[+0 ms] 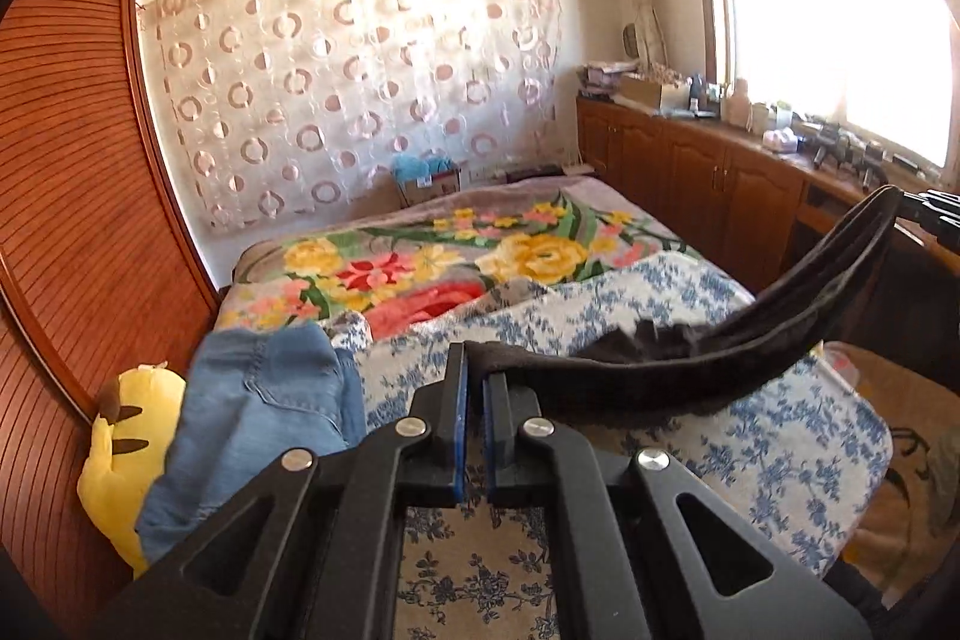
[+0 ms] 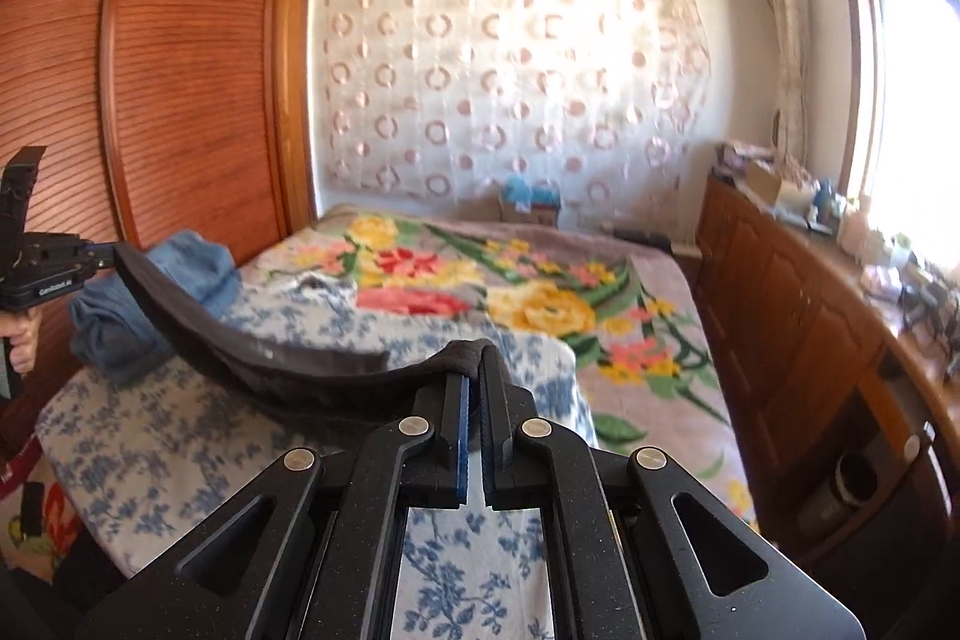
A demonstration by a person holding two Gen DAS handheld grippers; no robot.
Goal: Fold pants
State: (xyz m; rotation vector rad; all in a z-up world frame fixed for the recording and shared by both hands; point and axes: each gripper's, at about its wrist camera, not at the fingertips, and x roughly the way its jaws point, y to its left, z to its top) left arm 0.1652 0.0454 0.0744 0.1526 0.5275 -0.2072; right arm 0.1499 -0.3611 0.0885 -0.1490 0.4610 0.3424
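In the left wrist view the left gripper has its fingers clamped tight on one end of the dark pants, whose waistband hangs in a sagging arc above the blue-flowered sheet on the bed and runs up to the right gripper at the far right edge; a folded denim garment and a yellow plush toy lie at the left. In the right wrist view the right gripper is likewise closed hard on the other end of the pants, which curve away left to the left gripper, held by a hand (small white lettering on that gripper's body is too blurred to read).
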